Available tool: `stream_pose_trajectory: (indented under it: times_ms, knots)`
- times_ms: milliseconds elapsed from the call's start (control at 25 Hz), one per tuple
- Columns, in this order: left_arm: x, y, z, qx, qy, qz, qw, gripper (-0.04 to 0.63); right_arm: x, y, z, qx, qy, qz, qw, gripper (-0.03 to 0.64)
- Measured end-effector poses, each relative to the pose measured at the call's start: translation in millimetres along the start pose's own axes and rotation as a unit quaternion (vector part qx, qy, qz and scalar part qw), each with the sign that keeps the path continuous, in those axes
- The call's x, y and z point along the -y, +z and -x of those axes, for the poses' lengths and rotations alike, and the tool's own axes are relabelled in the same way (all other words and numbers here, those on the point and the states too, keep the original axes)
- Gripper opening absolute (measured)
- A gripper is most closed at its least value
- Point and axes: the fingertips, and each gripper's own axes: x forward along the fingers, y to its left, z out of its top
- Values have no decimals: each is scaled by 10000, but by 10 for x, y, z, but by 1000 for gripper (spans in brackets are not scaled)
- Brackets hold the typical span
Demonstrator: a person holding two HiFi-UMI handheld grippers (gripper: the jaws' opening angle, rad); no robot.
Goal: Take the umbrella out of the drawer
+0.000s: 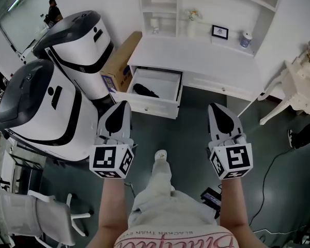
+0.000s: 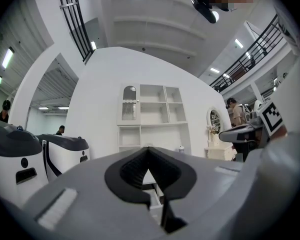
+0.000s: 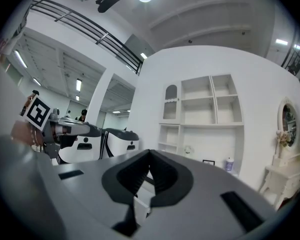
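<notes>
While their fingers are pressed together with nothing between them, the left gripper (image 1: 123,107) and the right gripper (image 1: 215,109) point level and side by side toward a white surface (image 1: 196,56), apart from it. A black folded umbrella (image 1: 145,91) lies inside the open drawer (image 1: 151,108), which juts out under the surface's left end, ahead of the left gripper. A cardboard box (image 1: 121,61) stands just beside the drawer on its left, and two white-and-black machines (image 1: 46,107) stand farther left. A white chair (image 1: 294,87) stands at far right.
</notes>
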Motion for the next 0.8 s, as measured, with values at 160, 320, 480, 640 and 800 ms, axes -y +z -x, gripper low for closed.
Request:
stream_pose_trajectory:
  times_ms: [160, 320, 480, 640, 800]
  knots:
    - [-76, -67, -238, -26, -29, 16, 10000, 8, 96, -74, -195, -53, -31, 8, 10000, 8]
    - [-184, -132, -532, -7, -38, 78, 10000, 8, 218, -133, -436, -87, -82, 16, 9999, 8]
    - [-312, -222, -858, -13, -3, 170, 9999, 8, 337, -192, -714, -133, -113, 49, 9998, 8]
    - [-477, -314, -1228, -57, 28, 237, 9997, 8, 469, -243, -1042, -180, -118, 98, 9997, 8]
    - [-652, -387, -1618, -69, 67, 256, 9996, 8, 624, -297, -1438, -226, -139, 113, 9996, 8]
